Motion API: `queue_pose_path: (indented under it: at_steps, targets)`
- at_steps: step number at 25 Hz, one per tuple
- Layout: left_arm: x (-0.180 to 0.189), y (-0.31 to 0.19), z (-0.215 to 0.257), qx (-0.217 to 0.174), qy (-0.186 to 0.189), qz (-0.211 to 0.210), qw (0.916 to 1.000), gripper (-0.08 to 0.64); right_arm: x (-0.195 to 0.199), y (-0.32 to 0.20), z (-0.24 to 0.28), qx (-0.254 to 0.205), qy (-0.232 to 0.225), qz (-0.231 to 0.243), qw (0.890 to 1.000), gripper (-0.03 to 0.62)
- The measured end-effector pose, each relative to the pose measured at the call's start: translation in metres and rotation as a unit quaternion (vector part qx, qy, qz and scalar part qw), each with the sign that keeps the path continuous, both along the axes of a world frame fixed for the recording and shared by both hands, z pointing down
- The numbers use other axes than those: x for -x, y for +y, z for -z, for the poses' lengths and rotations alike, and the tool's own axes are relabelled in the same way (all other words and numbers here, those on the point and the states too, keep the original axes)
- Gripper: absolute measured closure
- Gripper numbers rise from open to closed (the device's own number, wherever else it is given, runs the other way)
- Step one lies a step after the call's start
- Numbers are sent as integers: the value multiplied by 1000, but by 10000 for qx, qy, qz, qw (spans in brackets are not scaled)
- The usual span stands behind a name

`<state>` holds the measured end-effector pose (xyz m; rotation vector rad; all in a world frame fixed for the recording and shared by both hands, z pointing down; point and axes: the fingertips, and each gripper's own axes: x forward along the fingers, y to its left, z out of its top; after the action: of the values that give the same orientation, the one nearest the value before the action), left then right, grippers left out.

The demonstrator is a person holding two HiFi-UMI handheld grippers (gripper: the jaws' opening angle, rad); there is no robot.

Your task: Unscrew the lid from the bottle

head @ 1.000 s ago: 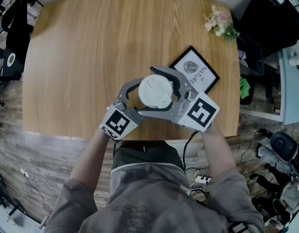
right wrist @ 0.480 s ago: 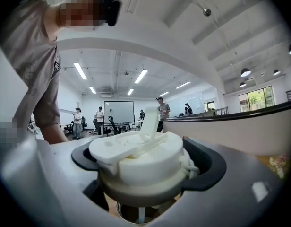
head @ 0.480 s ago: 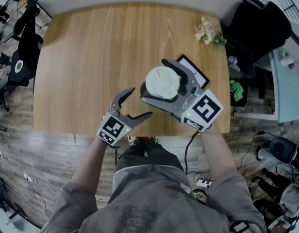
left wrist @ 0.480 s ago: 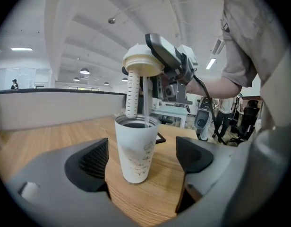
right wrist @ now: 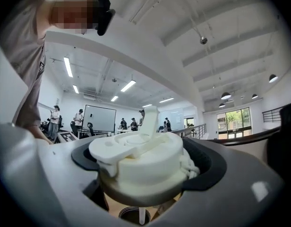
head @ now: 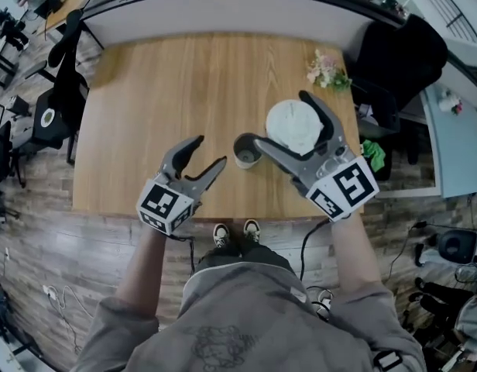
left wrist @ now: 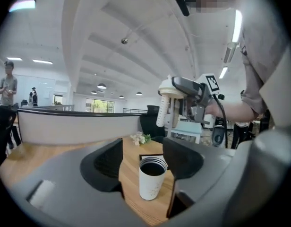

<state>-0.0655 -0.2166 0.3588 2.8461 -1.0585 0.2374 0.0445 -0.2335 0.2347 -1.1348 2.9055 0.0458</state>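
**Lid off, bottle left open**

My left gripper point(head: 211, 150) is now drawn back from the bottle point(head: 247, 152), its jaws narrowing around nothing. The bottle stands uncapped on the table point(head: 145, 91), just beside it. My right gripper point(head: 271, 118) clamps the lid point(head: 294, 127), lifted clear (unscrewing looks done).

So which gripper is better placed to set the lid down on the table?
Right: the right gripper clamps the lid above the table. The left gripper is empty; its jaws have just been closing on nothing; the bottle stands free beyond them.
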Motion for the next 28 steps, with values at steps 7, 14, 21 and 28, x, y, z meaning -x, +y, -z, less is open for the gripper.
queue_pose_path:
  at_steps: [7, 14, 21, 28]
  targets:
    - [39, 6, 73, -345, 134, 589, 9976, 359, -17, 30, 40, -168, 69, -607, 9980, 87]
    - [49, 31, 118, -700, 1, 766, 9946, 425, -28, 63, 50, -123, -49, -962, 9953, 87]
    - [52, 53, 128, -752, -7, 835, 9937, 473, -32, 88, 35, 209, -135, -1072, 9939, 87]
    - [52, 64, 121, -755, -10, 970, 9924, 558, -28, 108, 18, 506, -169, -1052, 9930, 88]
